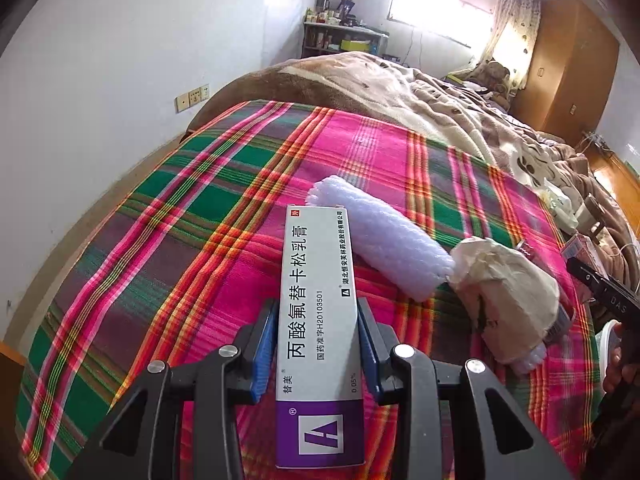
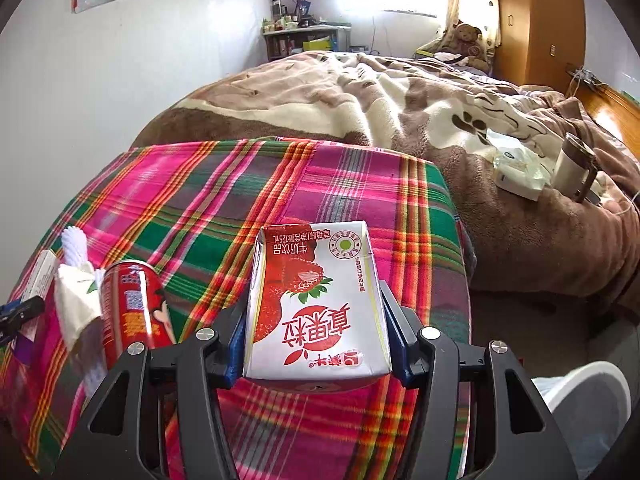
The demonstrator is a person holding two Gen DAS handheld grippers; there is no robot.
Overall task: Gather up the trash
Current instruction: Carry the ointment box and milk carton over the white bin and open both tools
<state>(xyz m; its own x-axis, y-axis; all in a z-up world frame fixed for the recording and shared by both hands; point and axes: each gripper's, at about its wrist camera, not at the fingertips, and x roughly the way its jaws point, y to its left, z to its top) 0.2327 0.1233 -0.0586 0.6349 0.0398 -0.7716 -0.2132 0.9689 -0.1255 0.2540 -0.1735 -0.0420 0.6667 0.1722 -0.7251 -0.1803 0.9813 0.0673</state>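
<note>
Nearest the left wrist camera: a white-and-purple ointment box (image 1: 318,336), long axis running away from the lens, pinched across its width by the blue-padded fingers of the left gripper (image 1: 318,344). Right wrist view matches it: right gripper (image 2: 316,332) has its fingers pressed onto both sides of a strawberry milk carton (image 2: 316,304), print upside down to the camera. Both items appear lifted over the plaid-covered surface (image 1: 160,240), though the carton's base may touch the cloth; cannot tell. Judged step: pick-up done on both sides, carry-to-bin next. A white bin (image 2: 588,392) shows at lower right of the right view, beside the surface, part hidden, so the next move calls for swinging the carton right and down over its rim before releasing, then the box. Trash left on the cloth: a white foam net sleeve (image 1: 380,236), a crumpled beige paper wad (image 1: 508,292) touching its end, and a red drink can (image 2: 130,304) lying just beside the wad. Room: bedroom, white walls, bed with a brown-and-cream blanket (image 2: 400,92) behind the surface, cluttered shelf (image 2: 304,40) in the far corner, bright window, teddy bear (image 2: 466,42), wooden wardrobe at right.
</note>
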